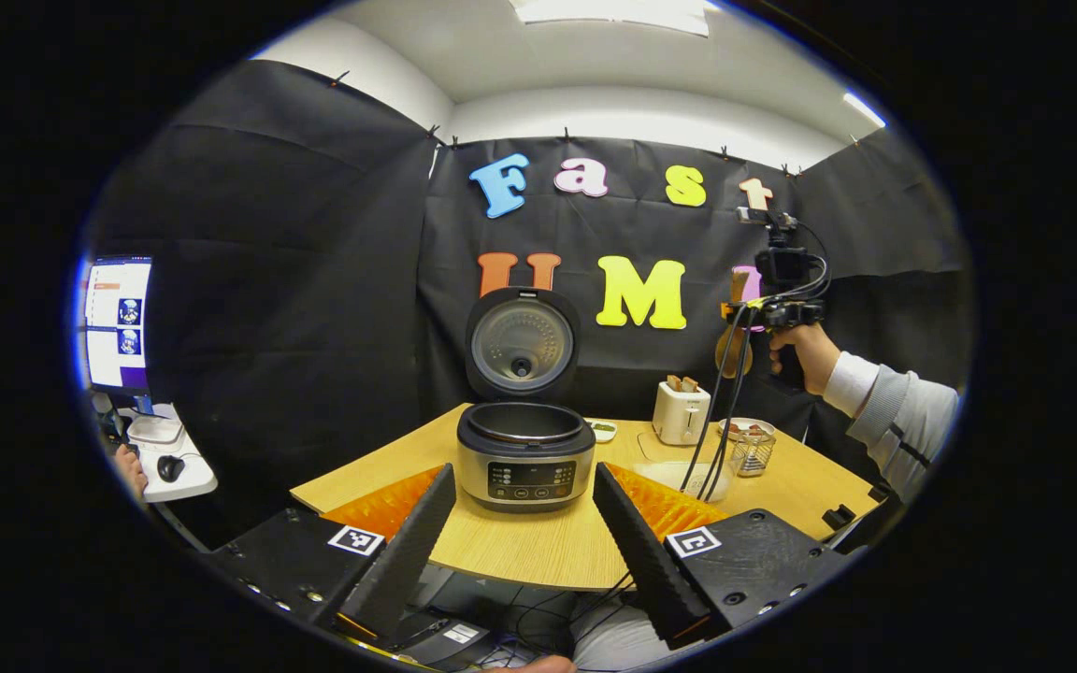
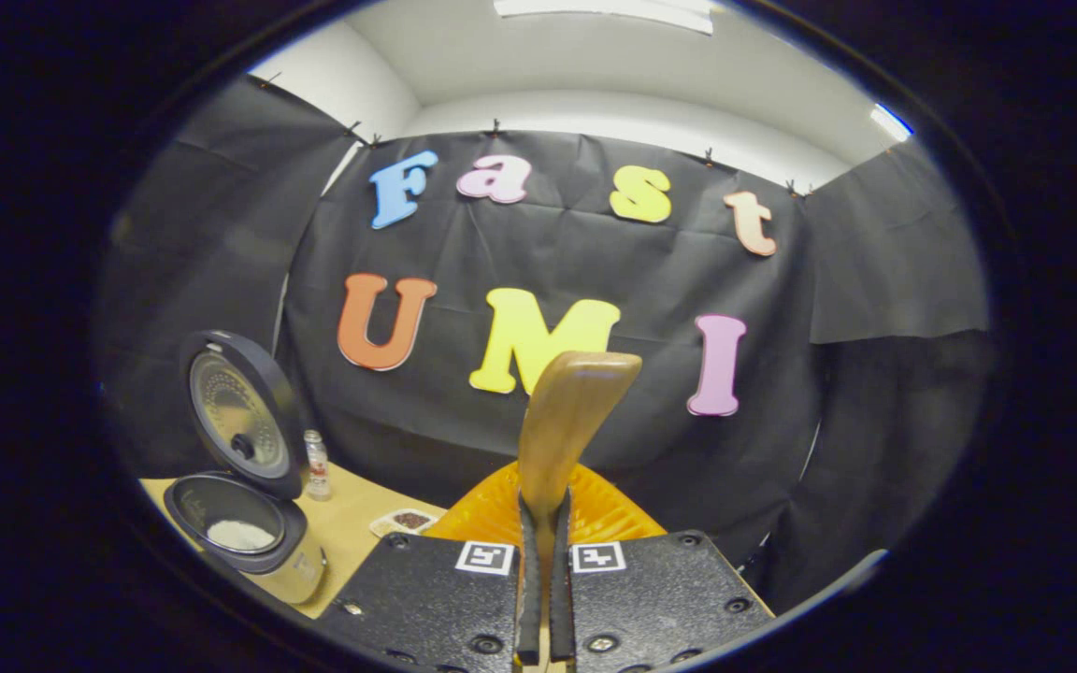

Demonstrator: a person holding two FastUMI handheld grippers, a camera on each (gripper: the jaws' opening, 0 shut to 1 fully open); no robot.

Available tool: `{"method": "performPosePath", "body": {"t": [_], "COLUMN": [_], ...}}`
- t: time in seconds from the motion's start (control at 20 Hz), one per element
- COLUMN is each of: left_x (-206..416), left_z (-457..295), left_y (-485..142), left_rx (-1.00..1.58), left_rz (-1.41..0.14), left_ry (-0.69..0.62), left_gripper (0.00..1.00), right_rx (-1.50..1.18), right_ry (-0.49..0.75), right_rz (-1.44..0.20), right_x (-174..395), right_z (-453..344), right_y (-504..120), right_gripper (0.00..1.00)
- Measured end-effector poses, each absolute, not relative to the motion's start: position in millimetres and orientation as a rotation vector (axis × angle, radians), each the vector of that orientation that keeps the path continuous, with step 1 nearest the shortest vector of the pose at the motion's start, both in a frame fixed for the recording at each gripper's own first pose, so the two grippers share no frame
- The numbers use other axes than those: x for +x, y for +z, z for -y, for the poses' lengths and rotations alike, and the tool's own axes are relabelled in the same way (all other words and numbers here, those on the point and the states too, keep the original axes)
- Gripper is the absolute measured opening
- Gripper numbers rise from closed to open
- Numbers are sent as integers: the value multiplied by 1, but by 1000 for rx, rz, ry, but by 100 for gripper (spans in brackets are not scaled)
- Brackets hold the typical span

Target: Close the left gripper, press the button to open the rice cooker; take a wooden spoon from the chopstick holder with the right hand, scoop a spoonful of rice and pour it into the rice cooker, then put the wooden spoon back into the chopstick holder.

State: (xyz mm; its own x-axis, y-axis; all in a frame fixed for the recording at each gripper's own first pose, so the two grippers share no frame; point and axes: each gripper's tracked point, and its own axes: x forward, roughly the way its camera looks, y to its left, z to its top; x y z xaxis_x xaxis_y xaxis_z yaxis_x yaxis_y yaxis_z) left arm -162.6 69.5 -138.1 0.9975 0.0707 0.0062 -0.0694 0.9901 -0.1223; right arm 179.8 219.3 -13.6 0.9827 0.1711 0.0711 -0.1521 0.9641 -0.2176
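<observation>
A wooden table (image 1: 548,551) stands before black cloth walls. The rice cooker (image 1: 525,455) sits at its centre, lid up. The left gripper (image 1: 524,542) hangs near it, fingers wide apart. The right gripper (image 2: 545,598), raised at right, clamps the wooden spoon (image 2: 567,421) above the chopstick holder (image 1: 752,451).

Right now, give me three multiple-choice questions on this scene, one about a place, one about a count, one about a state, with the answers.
1. Where is the toaster?
A. right of the rice cooker, seen in the left gripper view
B. inside it
C. on the floor

2. How many spoons does the right gripper hold?
A. none
B. one
C. three

3. The cooker's lid is:
A. shut
B. removed
C. open and upright

Answers:
1. A, it stands on the table to the cooker's right.
2. B, a single wooden spoon sits between its fingers.
3. C, the lid stands raised behind the pot.
</observation>
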Motion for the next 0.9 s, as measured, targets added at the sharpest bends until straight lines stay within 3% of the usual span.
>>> {"method": "performPosePath", "body": {"t": [0.4,0.9], "left_x": [-154,-127], "left_z": [-56,-38], "left_y": [-137,-138], "left_rx": [-137,-145], "left_rz": [23,72], "left_ry": [7,-46], "left_gripper": [95,94], "right_rx": [-217,-57], "right_ry": [88,43], "right_rz": [66,-95], "right_x": [212,253], "right_z": [-146,-78], "right_y": [-37,-130], "right_gripper": [11,14]}}
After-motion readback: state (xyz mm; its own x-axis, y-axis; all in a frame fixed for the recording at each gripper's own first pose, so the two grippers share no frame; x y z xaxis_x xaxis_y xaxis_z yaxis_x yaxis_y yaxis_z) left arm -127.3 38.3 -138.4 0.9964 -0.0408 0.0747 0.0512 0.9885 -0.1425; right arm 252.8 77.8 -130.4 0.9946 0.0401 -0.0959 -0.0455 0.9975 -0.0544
